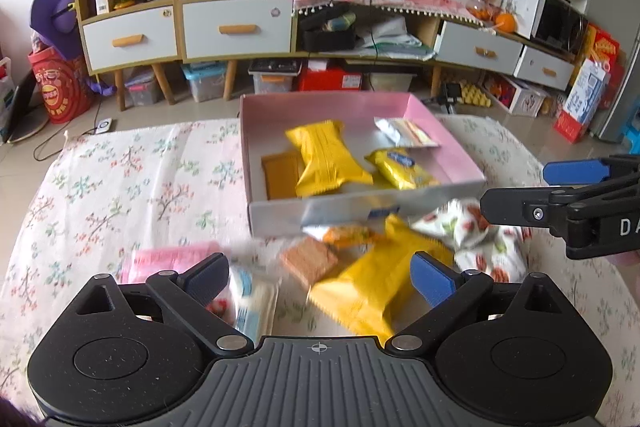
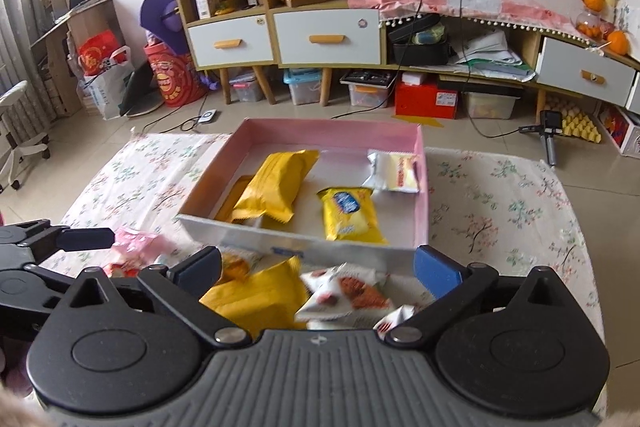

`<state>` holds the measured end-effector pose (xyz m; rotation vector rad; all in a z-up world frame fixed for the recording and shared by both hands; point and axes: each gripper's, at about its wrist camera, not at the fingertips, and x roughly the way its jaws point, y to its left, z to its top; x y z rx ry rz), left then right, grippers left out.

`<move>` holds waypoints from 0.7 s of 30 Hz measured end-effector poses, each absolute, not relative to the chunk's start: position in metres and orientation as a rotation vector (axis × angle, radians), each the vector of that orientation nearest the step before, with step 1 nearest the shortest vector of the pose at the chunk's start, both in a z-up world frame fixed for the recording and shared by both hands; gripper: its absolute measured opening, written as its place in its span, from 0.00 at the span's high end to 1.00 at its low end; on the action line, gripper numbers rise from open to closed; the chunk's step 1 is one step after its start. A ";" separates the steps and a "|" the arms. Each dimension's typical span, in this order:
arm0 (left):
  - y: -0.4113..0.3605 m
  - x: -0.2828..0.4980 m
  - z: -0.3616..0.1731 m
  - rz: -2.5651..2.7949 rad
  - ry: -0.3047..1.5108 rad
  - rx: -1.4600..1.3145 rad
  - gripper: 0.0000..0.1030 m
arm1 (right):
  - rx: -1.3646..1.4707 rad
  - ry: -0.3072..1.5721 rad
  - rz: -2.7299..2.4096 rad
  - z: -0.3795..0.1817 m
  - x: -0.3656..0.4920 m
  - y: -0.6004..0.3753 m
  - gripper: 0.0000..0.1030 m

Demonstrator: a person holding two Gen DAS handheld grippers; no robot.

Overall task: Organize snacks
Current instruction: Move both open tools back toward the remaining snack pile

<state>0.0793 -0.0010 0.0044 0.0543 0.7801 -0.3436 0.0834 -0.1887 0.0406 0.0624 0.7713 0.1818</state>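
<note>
**Both my grippers hanging spread over the loose snacks in front of the pink box**

At the lower left of the left wrist view, a pink packet (image 1: 168,261) is lying on the floral cloth (image 1: 100,195), just beside the left finger of my left gripper (image 1: 322,279). I am holding that gripper spread wide, pinching nothing. Between its fingers are lying a white packet (image 1: 256,301), a tan biscuit pack (image 1: 310,261) and a large yellow packet (image 1: 372,291), all blurred. Above them, in the middle of the frame, the pink box (image 1: 424,107) is sitting on the cloth, holding a big yellow pack (image 1: 326,159), a flat brown pack (image 1: 280,173) partly under it, a small yellow packet (image 1: 402,169) and a silver-white packet (image 1: 404,133) toward its far right corner. At the right, white packets with red print (image 1: 476,235) are lying near the box's front wall, under my right gripper (image 1: 516,193) coming in from the right edge.

In the right wrist view, my left gripper's finger is showing at the left edge, beside the pink packet. My right gripper (image 2: 318,271) is also spread open, gripping nothing, hanging over the yellow packet and a red-printed white packet (image 2: 346,293) at the lower middle of the frame.
</note>
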 end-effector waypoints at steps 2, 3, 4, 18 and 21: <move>0.002 0.074 0.004 -0.340 0.784 0.057 0.04 | 0.049 0.773 0.192 0.039 0.077 -0.184 0.00; 0.004 0.071 0.004 -0.343 0.785 0.056 0.04 | 0.041 0.772 0.195 0.039 0.075 -0.182 0.00; 0.005 0.067 0.004 -0.348 0.784 0.055 0.04 | 0.035 0.771 0.198 0.038 0.072 -0.180 0.00; 0.036 0.042 -0.017 -0.348 0.752 0.185 0.04 | -0.063 0.795 0.246 0.014 0.037 -0.161 0.00; 0.046 0.036 -0.025 -0.350 0.748 0.215 0.04 | -0.109 0.800 0.267 0.008 0.032 -0.153 0.00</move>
